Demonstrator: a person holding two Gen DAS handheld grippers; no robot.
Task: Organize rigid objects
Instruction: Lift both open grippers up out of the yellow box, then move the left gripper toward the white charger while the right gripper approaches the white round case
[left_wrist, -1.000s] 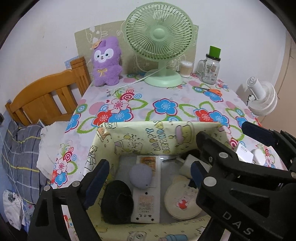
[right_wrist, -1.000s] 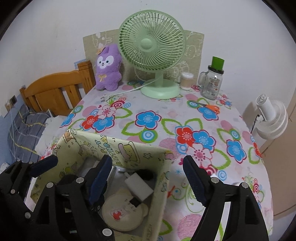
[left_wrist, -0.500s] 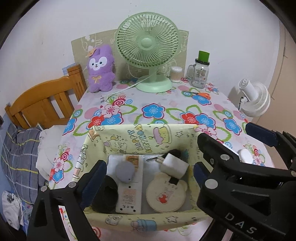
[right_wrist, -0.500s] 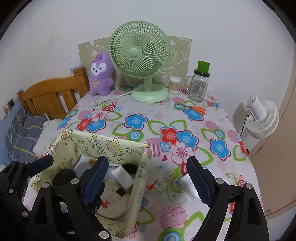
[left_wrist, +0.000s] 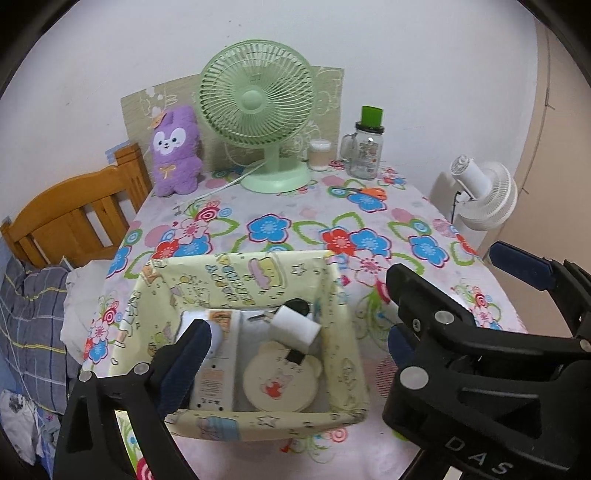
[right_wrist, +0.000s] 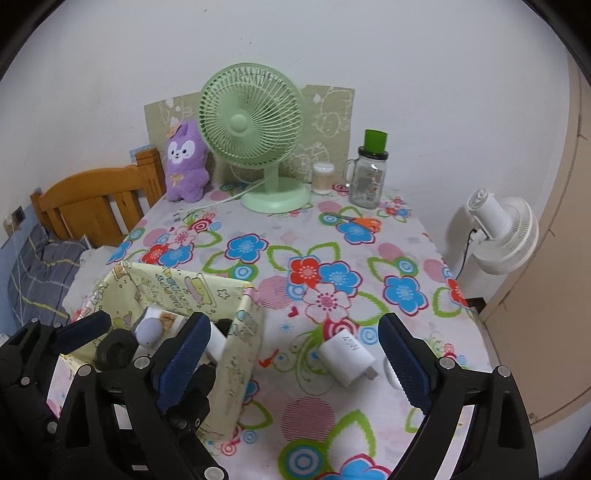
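A yellow cartoon-print box (left_wrist: 240, 280) stands on the flowered table. Inside lie a white charger (left_wrist: 295, 328), a round bear-shaped case (left_wrist: 280, 380), a long white packet (left_wrist: 216, 369), a lilac ball (right_wrist: 149, 330) and a black ring (right_wrist: 114, 350). My left gripper (left_wrist: 291, 339) hovers above the box, its jaws opening with nothing gripped. To the right of the box (right_wrist: 240, 354), my right gripper (right_wrist: 295, 343) is also opening. A second white charger (right_wrist: 345, 354) lies on the cloth below its fingers, untouched. A small white thing (right_wrist: 391, 369) is half hidden behind the right finger.
At the back stand a green fan (right_wrist: 255, 140), a purple plush (right_wrist: 184, 162), a swab jar (right_wrist: 323, 179) and a glass jar with a green lid (right_wrist: 369, 177). Orange scissors (right_wrist: 364, 222) lie nearby. A white fan (right_wrist: 495, 236) stands off the right edge, a wooden headboard (right_wrist: 96, 199) to the left.
Both grippers have drawn back and up from the box and their jaws have spread wider. The charger on the cloth has come into the right wrist view.
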